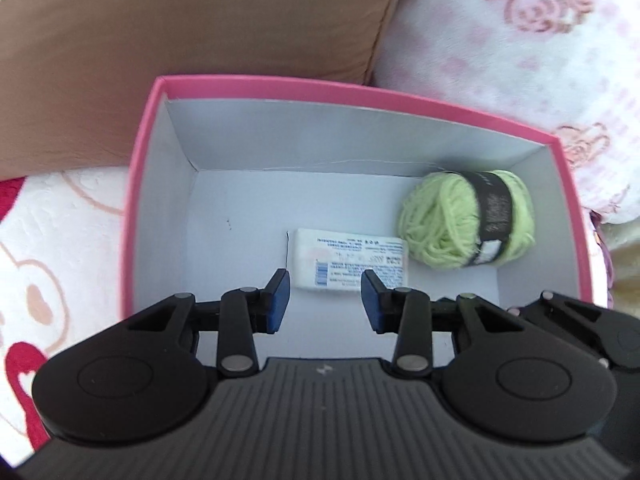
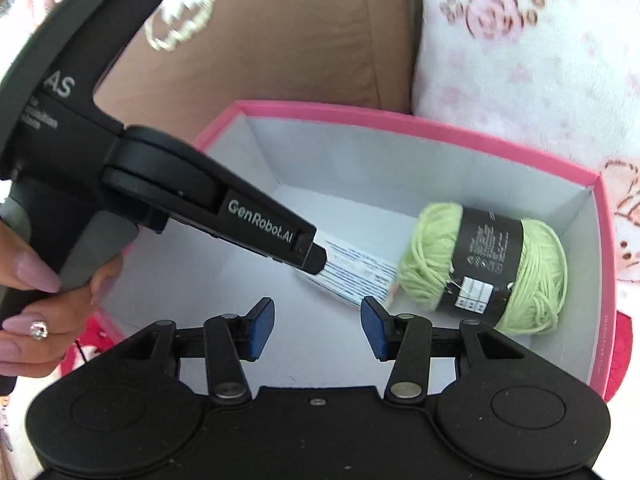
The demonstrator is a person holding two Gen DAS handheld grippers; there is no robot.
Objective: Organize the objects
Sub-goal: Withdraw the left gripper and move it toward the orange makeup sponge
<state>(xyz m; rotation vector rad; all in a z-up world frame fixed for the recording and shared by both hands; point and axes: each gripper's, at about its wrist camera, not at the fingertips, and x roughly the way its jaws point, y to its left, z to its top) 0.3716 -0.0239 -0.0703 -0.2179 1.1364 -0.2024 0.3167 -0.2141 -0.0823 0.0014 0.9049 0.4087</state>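
Right wrist view: left gripper (image 2: 320,258), jaws hidden, overlaps white packet (image 2: 360,280) beside yarn (image 2: 484,268); right jaws empty, apart.

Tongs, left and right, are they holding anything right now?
Nothing. Both the left tongs and right tongs are empty above the pink box.

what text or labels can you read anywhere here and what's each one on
"GenRobot.AI": on the side of the left tongs, white letters.
"AS": the end of a larger word on the same device's upper body; the small lines under it are blurred.
White packet in the pink box: printed lines and a blue barcode, too small to read.
Yarn ball: black band with print, too blurred to read.
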